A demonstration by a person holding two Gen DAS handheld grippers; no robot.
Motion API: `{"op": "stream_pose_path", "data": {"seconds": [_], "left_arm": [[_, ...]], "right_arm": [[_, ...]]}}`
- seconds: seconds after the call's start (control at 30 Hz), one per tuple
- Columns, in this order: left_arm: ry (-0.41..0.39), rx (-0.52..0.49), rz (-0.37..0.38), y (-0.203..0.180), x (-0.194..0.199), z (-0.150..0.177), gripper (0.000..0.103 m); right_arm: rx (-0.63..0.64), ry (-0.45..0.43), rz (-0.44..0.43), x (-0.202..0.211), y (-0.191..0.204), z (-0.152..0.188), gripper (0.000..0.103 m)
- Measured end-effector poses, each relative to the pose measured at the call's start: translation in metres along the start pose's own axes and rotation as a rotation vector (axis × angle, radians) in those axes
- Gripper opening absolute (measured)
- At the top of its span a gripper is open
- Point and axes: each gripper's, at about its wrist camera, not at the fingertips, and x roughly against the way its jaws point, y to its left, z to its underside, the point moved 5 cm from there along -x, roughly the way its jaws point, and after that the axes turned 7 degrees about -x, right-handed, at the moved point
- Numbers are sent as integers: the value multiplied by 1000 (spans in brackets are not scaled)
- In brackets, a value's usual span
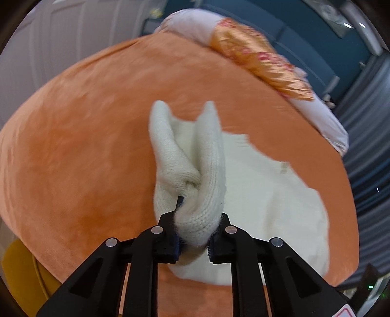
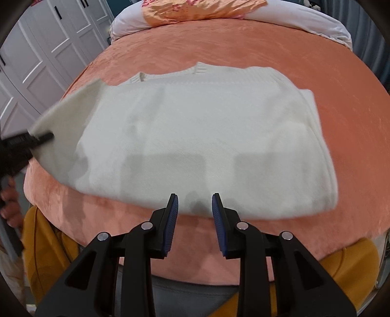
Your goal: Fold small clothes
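A cream knitted sweater [image 2: 207, 136] lies partly folded on the orange bedspread [image 2: 219, 48]. My left gripper [image 1: 195, 229] is shut on a bunched edge of the sweater [image 1: 195, 175] and lifts it off the bed; it also shows at the left edge of the right wrist view [image 2: 36, 137], holding up the sweater's left side. My right gripper [image 2: 195, 214] is open and empty, just above the sweater's near edge, its blue pads [image 2: 170, 224] apart.
A pillow with an orange and pink cover [image 2: 199, 9] lies at the head of the bed. White wardrobe doors [image 2: 36, 61] stand to the left. A mustard-yellow garment [image 2: 43, 256] hangs at the near edge of the bed.
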Motion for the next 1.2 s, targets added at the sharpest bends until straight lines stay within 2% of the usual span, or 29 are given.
{"op": "stream_pose_path", "data": {"seconds": [0.23, 0.37, 0.5, 0.63, 0.73, 0.8, 0.87, 0.9, 1.0, 1.03, 1.07, 1.1, 1.17, 1.2], "left_arm": [[-35, -211, 109, -109, 24, -8, 11], [-6, -347, 166, -176, 20, 5, 11], [83, -472, 201, -235, -11, 37, 11], [204, -541, 156, -251, -61, 81, 11], [219, -567, 123, -250, -75, 97, 11], [206, -585, 113, -251, -72, 97, 12], [191, -593, 104, -255, -66, 97, 16], [175, -594, 107, -254, -61, 96, 18], [133, -616, 134, -252, -39, 100, 34], [119, -630, 137, -251, -32, 101, 44], [97, -648, 124, -250, -25, 103, 53], [68, -667, 114, -246, -14, 105, 55], [48, -678, 93, -232, -1, 108, 68], [40, -669, 77, -222, 4, 110, 71]], "right_arm": [[-75, -15, 0, 14, -37, 15, 28], [-134, -38, 7, 27, -64, 20, 28], [-183, -59, 18, 40, -92, 23, 28], [-242, -62, 11, 46, -117, 25, 29], [-285, -54, -30, 50, -126, 24, 31], [-305, -52, -80, 52, -127, 17, 39], [-304, -57, -115, 50, -121, 6, 42], [-299, -60, -133, 49, -116, -3, 48], [-296, -62, -180, 45, -102, -27, 59], [-295, -59, -204, 43, -96, -35, 61], [-295, -54, -229, 40, -89, -43, 65], [-298, -44, -256, 36, -83, -51, 69], [-305, -21, -303, 27, -71, -63, 71], [-307, -7, -318, 22, -66, -65, 73]]}}
